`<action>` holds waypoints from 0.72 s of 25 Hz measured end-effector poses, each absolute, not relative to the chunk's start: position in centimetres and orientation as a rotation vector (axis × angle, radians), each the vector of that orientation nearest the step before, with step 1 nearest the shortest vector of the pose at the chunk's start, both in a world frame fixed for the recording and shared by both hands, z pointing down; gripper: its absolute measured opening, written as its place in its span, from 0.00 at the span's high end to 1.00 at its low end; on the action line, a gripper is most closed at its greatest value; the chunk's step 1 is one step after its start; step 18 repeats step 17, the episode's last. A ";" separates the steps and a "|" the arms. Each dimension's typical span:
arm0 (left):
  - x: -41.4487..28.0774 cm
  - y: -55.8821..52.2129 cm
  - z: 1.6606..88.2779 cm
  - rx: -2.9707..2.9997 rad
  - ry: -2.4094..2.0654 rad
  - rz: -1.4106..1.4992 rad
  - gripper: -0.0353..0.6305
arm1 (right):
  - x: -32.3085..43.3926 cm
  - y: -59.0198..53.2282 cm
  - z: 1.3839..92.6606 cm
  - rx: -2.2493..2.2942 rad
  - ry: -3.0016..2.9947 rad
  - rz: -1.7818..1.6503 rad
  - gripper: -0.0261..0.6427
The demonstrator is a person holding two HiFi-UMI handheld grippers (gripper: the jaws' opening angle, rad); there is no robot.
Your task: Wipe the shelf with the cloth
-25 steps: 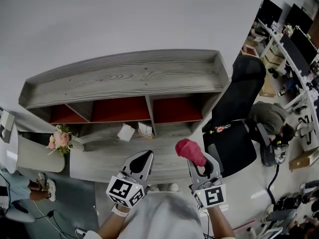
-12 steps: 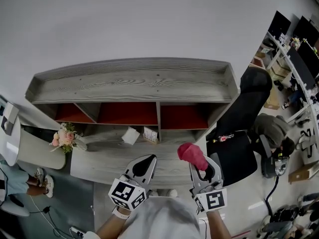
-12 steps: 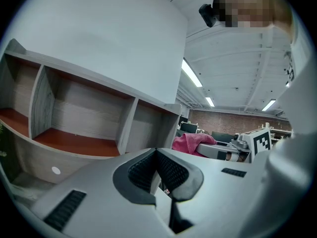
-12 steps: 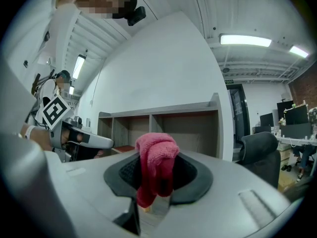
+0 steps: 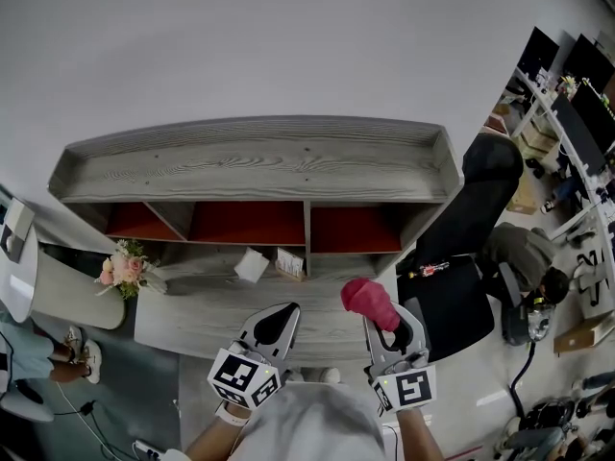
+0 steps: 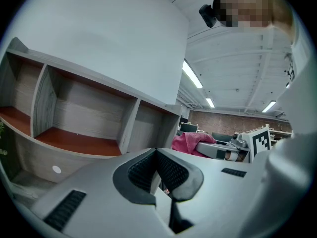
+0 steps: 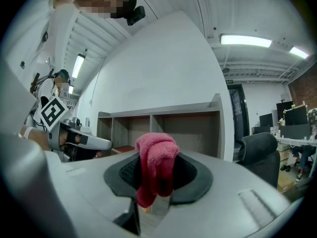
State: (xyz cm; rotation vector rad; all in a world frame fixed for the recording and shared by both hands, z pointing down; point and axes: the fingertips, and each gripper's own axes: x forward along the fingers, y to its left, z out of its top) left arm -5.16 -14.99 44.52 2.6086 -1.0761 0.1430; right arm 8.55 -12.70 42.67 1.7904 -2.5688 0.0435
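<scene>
My right gripper clamps the cloth mid-bunch, which looks soft, light and floppy; my left gripper is closed, empty.

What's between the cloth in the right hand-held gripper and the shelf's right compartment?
Nothing: head view shows only bare grey ledge between the cloth and the right compartment. The white box sits further left.

One shelf across mid-frame, with three red compartments. One pink cloth. Two at bottom centre: left hand-held gripper, right hand-held gripper. One flower bunch, two small white objects, one black chair.
</scene>
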 end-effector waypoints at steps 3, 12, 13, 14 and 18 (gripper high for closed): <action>-5.2 -14.9 44.7 2.609 -1.068 0.143 0.94 | 8.5 -12.6 42.8 1.792 -2.568 0.054 0.78; -5.5 -14.9 44.7 2.606 -1.058 0.137 0.94 | 8.1 -12.3 42.9 1.802 -2.565 0.067 0.78; -5.6 -14.9 44.7 2.606 -1.057 0.137 0.94 | 8.1 -12.4 42.9 1.805 -2.565 0.067 0.78; -5.6 -14.9 44.8 2.606 -1.057 0.138 0.94 | 8.1 -12.5 42.9 1.807 -2.566 0.067 0.78; -5.8 -14.9 45.0 2.604 -1.055 0.142 0.94 | 8.1 -12.6 42.9 1.814 -2.568 0.069 0.78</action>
